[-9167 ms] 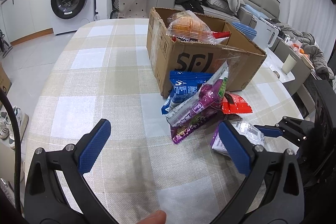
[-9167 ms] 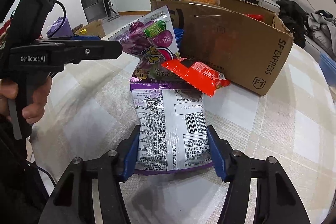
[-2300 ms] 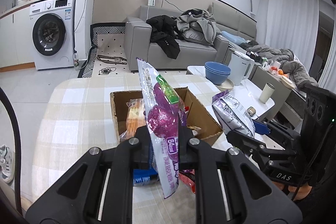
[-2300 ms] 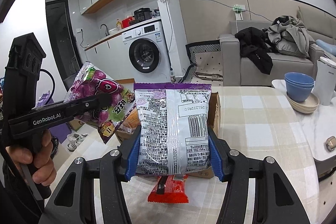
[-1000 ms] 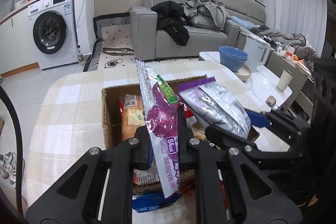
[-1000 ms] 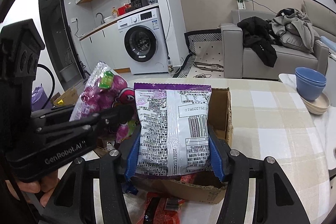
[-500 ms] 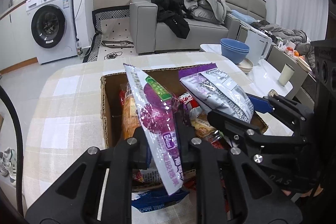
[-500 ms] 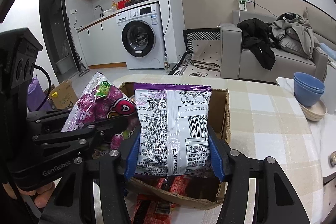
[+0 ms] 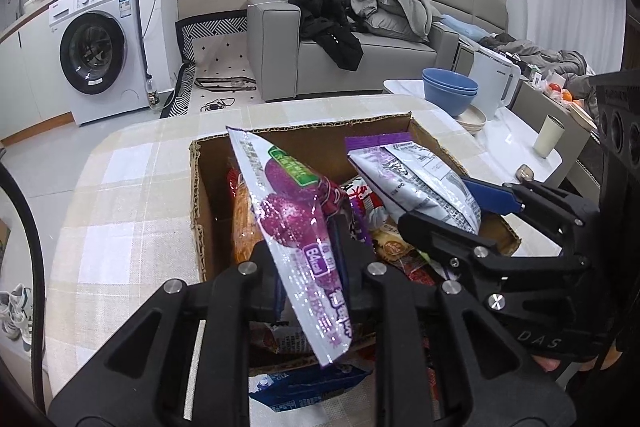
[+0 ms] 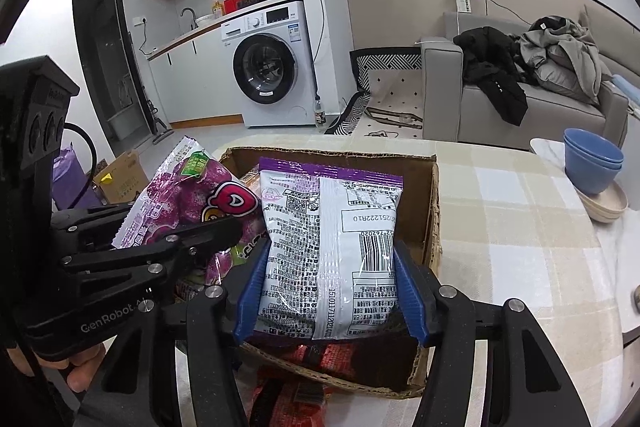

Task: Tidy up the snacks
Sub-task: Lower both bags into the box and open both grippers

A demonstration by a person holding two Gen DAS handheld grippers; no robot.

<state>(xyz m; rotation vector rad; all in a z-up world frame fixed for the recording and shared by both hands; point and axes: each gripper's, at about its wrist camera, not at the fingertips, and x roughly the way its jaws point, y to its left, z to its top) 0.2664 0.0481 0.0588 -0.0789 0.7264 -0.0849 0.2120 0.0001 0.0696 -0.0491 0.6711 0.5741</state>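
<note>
An open cardboard box (image 9: 304,135) of snacks stands on the checked table. My left gripper (image 9: 316,267) is shut on a purple grape snack bag (image 9: 288,211), which leans left over the box's inside. To its right, my right gripper (image 9: 456,211) is shut on a silver and purple packet (image 9: 416,179) above the box. In the right wrist view the blue pads (image 10: 412,291) squeeze the silver packet (image 10: 332,235) over the box (image 10: 434,203). The grape bag (image 10: 188,191) hangs in my left gripper (image 10: 192,223) just left of it.
A blue packet (image 9: 304,387) and a red packet (image 10: 288,399) lie on the table in front of the box. Blue bowls (image 9: 450,87), a white kettle (image 9: 492,87) and a cup (image 9: 548,137) stand on a side table to the right. A person's fingers (image 10: 80,379) hold the left handle.
Both grippers have sunk closer to the open box with their packets. The grape bag, upright a second ago, now tips over to the left in the left jaws.
</note>
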